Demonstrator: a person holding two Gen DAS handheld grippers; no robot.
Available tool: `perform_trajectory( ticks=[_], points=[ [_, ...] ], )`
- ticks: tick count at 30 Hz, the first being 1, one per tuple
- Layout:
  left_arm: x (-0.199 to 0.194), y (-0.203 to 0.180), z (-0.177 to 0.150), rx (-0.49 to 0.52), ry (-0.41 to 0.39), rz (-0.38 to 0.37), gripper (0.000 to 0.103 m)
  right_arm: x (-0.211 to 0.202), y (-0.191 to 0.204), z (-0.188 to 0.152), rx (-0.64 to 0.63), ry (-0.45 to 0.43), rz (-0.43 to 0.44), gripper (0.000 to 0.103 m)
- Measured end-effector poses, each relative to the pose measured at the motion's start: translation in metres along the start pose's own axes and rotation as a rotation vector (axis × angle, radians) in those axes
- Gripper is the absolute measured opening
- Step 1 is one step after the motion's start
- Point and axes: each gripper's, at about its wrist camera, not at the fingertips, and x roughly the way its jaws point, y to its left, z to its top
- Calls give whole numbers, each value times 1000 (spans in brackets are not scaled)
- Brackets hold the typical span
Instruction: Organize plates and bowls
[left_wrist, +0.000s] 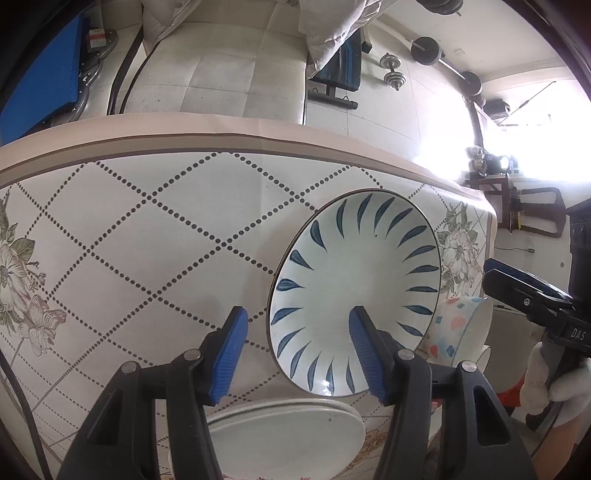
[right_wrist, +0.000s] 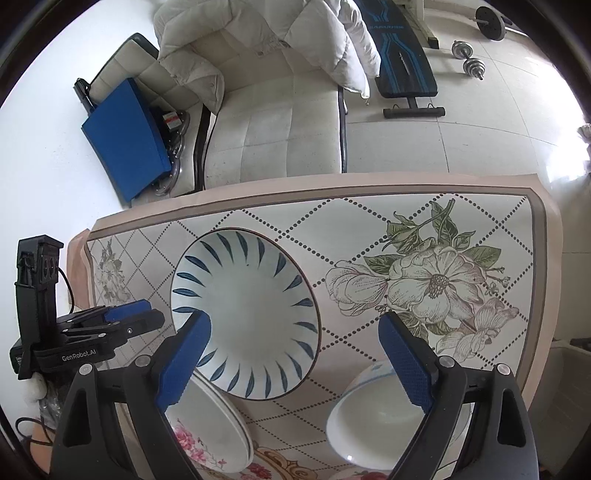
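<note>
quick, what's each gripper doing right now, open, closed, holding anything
Left gripper: open, holding nothing, fingers spread over the blue-leaf plate.
Right gripper: open, holding nothing, above the white bowl.

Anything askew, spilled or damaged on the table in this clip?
No spill or damage shows. The bowl sits tilted rather than flat, leaning on something under it. The blue-leaf plate overlaps the rim of the white plates, so it may not lie level. Both grippers are open.

Left tool (left_wrist: 295, 356) gapes above the blue-leaf plate (left_wrist: 356, 295) and white plates (left_wrist: 288, 439).
</note>
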Motion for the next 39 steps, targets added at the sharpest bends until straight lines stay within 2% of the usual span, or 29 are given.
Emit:
perform_trajectory(
  ticks=[8, 9, 11, 13, 15, 16, 17, 18, 20, 25, 28, 34, 39],
  points=[
    [28, -1, 4, 31, 66, -4, 53, 60, -12, 15, -24, 163, 53, 94],
    [31, -1, 4, 31, 76, -2, 52, 66, -12, 15, -28, 179, 58, 91],
    [36, -1, 4, 28, 95, -4, 39, 76, -12, 15, -45, 200, 68, 84],
    [35, -2, 7, 29, 85, 2, 37, 83, -11, 14, -54, 216, 77, 68],
    [35, 0, 10, 25, 82, 17, 29, 89, -10, 13, -55, 231, 78, 60],
    [34, 1, 12, 25, 74, 15, 26, 88, -9, 14, -61, 223, 79, 39],
    [33, 4, 14, 20, 70, 14, 23, 89, -10, 14, -47, 230, 88, 33],
    [32, 6, 15, 12, 67, 7, 22, 92, -12, 14, -23, 242, 61, 26],
    [30, 10, 19, 1, 53, 2, 20, 92, -17, 15, 5, 245, 46, 20],
    [28, 10, 26, 8, 41, 2, 20, 96, -25, 6, 52, 271, 101, 17],
    [30, 5, 25, 60, 53, 15, 23, 97, -23, 2, 44, 269, 97, 18],
    [30, 15, 18, 61, 92, -50, 24, 97, -32, 0, 89, 266, 134, 18],
    [28, 5, 12, 91, 47, 13, 22, 96, -31, -2, 75, 251, 141, 18]
  ],
)
